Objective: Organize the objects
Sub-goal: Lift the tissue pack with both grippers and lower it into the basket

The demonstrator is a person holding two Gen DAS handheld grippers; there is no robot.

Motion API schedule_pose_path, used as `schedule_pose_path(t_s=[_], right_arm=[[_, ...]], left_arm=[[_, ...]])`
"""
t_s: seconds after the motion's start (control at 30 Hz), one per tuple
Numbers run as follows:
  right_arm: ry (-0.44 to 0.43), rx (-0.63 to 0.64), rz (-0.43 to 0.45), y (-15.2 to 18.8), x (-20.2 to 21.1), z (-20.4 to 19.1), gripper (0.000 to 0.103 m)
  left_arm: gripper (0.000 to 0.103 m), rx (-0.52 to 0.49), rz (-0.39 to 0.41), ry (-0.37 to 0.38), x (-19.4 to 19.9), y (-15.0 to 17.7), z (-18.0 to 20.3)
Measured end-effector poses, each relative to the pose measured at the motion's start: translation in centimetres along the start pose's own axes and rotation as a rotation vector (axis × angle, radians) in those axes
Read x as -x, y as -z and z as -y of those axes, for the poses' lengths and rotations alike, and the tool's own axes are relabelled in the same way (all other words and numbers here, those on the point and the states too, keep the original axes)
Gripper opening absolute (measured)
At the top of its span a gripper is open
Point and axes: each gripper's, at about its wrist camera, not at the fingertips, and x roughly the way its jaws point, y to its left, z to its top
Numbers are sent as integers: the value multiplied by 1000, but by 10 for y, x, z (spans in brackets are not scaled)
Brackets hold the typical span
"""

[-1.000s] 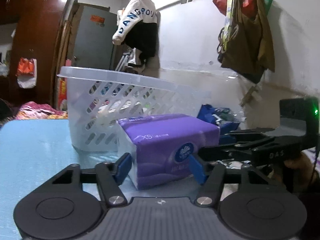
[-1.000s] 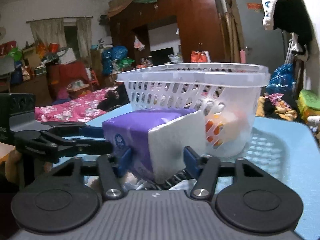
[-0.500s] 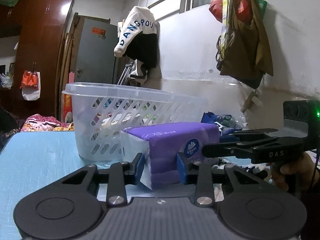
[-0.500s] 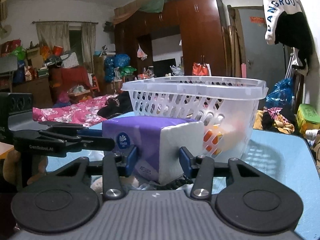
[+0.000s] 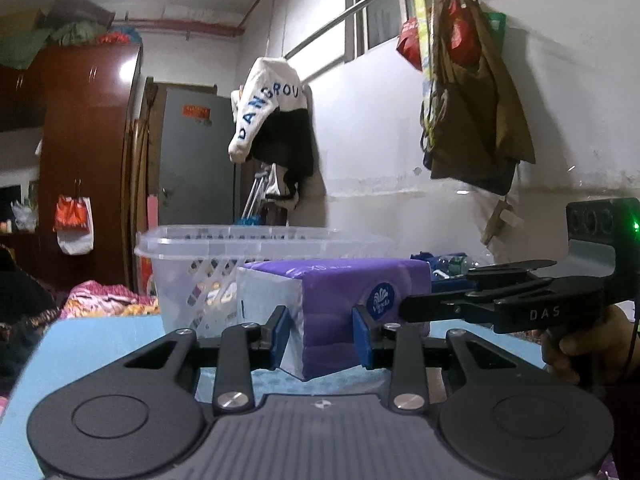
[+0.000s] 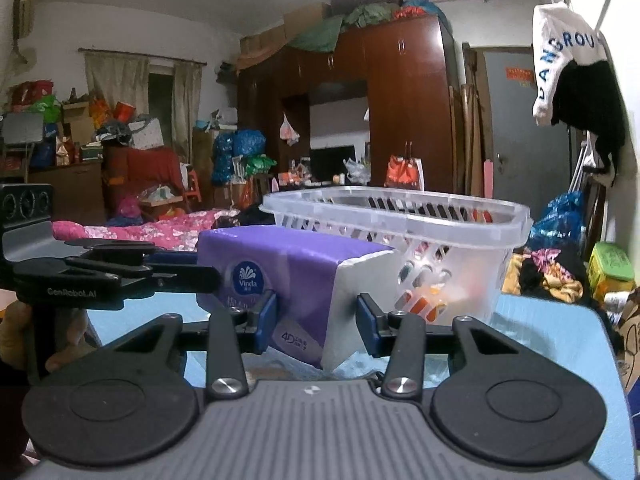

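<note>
A purple and white Vinda tissue pack (image 5: 336, 304) is held in the air above the blue table. My left gripper (image 5: 320, 336) is shut on one corner of it. My right gripper (image 6: 316, 324) is shut on the opposite corner; the pack (image 6: 296, 276) shows there too. A clear slotted plastic basket (image 5: 200, 252) stands on the table just behind the pack, its rim about level with the pack's top. It also shows in the right wrist view (image 6: 460, 248), with orange and red items inside. The right gripper's body (image 5: 520, 300) reaches in from the right.
The blue table (image 5: 92, 344) extends left of the basket, and right of it in the right wrist view (image 6: 560, 344). Hanging bags (image 5: 472, 112) and a jacket (image 5: 272, 120) are on the wall behind. A bed and wardrobe (image 6: 400, 112) lie beyond.
Both grippers closed tighter on the tissue pack and lifted it. The pack now hangs higher, near the basket's rim level, and both cameras tilted upward.
</note>
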Motion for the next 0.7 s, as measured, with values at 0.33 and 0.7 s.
schedule_pose_path(t_s=[0.33, 0.7], right_arm=[[40, 93, 114, -54, 22, -3, 47], [102, 129, 123, -99, 1, 14, 47]], left_arm=[[38, -96, 115, -5, 12, -62, 19], [38, -132, 120, -10, -25, -126, 8]])
